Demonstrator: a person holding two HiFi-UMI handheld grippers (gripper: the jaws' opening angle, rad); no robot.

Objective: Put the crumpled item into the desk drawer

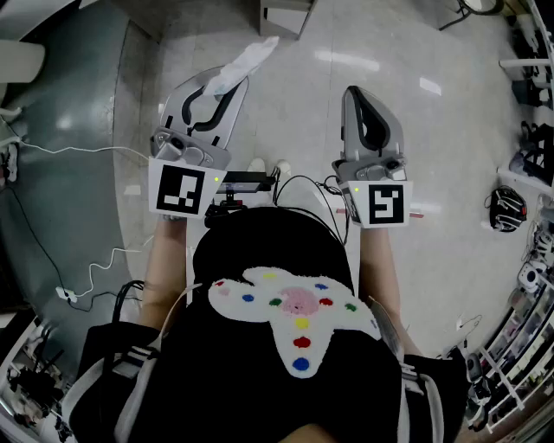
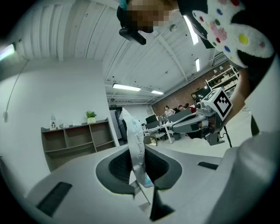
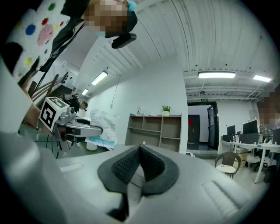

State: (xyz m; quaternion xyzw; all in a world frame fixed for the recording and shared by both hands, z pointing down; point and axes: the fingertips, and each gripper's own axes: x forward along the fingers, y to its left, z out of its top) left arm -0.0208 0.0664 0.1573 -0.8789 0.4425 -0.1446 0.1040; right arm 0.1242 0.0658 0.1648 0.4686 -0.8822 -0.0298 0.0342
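Note:
The crumpled item is a white plastic packet with blue print (image 1: 248,59). My left gripper (image 1: 216,86) is shut on its lower end, and the rest sticks out past the fingertips. In the left gripper view the packet (image 2: 133,135) stands upright, pinched between the dark pads of that gripper (image 2: 138,153). The right gripper (image 1: 356,92) is held level beside the left one, shut with nothing in it; its pads (image 3: 127,164) meet in the right gripper view. From there the packet (image 3: 103,127) also shows in the left gripper (image 3: 83,126). No desk drawer shows in any view.
I stand on a pale glossy floor with a grey mat (image 1: 69,156) and white cables (image 1: 86,151) at left. A cabinet base (image 1: 286,16) is ahead and cluttered racks (image 1: 519,285) are at right. Farther off are a wooden shelf unit (image 3: 159,129), a chair (image 3: 227,162) and desks.

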